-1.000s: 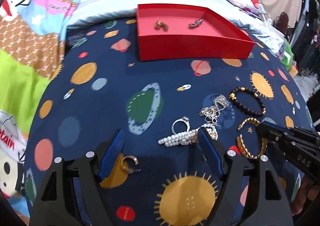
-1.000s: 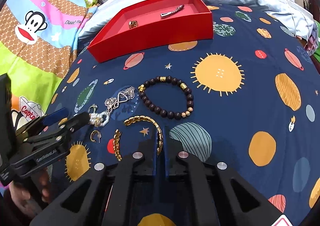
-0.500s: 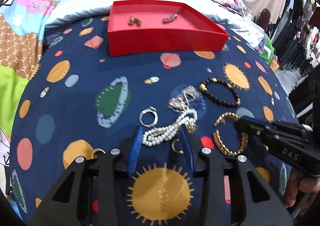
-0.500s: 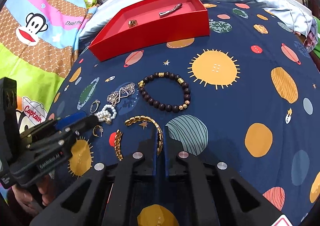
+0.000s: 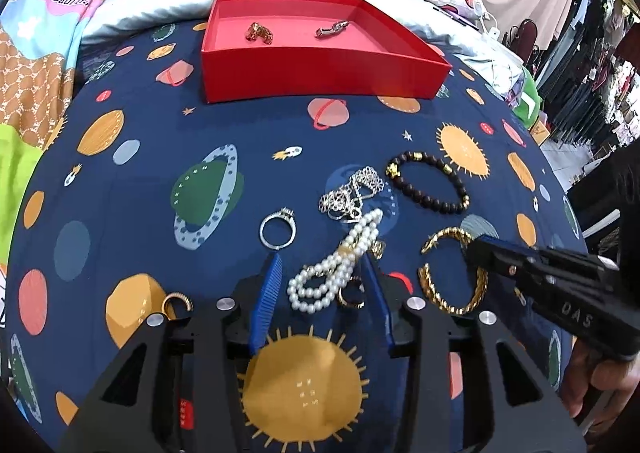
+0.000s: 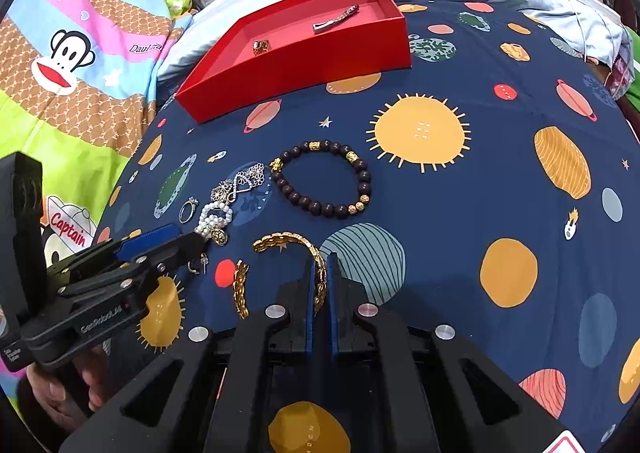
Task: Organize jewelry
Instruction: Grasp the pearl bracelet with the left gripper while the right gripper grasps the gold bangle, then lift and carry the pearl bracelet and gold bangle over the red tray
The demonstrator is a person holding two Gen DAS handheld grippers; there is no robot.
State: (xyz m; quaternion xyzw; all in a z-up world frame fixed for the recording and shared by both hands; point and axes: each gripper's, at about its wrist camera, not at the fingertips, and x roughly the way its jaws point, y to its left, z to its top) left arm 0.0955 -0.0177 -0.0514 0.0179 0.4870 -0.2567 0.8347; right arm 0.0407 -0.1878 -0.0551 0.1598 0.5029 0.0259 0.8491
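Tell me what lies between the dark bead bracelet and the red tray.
Only bare planet-print cloth: in the right wrist view no jewelry lies between the dark bead bracelet and the red tray.

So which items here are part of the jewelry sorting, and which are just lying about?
Job: red tray, pearl bracelet, gold bangle, dark bead bracelet, silver ring, silver chain.
Lying about: cartoon blanket, grey pillow.

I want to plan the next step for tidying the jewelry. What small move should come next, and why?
Probably lift the right tool slightly: it is shut on the gold bangle, which lies on the cloth, while the red box sits further back and holds only two pieces. The left tool has the pearl bracelet between its opening jaws, not yet gripped.
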